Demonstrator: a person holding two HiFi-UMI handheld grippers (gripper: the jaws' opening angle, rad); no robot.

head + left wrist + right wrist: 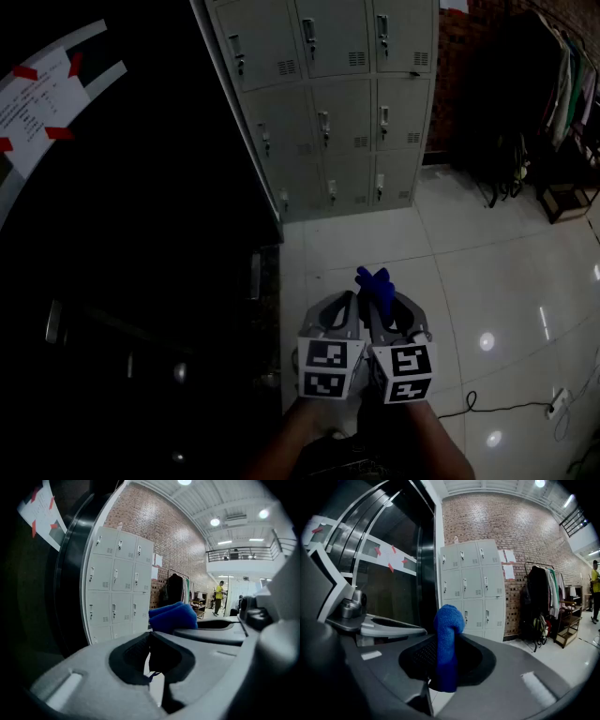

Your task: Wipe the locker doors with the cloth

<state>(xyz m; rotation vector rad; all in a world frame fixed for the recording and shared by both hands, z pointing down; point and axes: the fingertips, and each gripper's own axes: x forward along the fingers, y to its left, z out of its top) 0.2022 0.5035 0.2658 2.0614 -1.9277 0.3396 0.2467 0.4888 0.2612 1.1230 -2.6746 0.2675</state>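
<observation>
The right tongs (443, 670) clamp the cloth (448, 626); the left tongs (153, 663) are clenched empty. Rubbing the far lockers (330, 103) could drag the cloth free.

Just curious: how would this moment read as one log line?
right gripper: shut on blue cloth | left gripper: shut, empty | lockers: ahead, untouched

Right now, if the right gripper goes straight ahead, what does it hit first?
Probably the lockers: the right gripper, shut on the blue cloth, points at their lower doors across bare floor. Cloth would touch first; depth unclear.
</observation>
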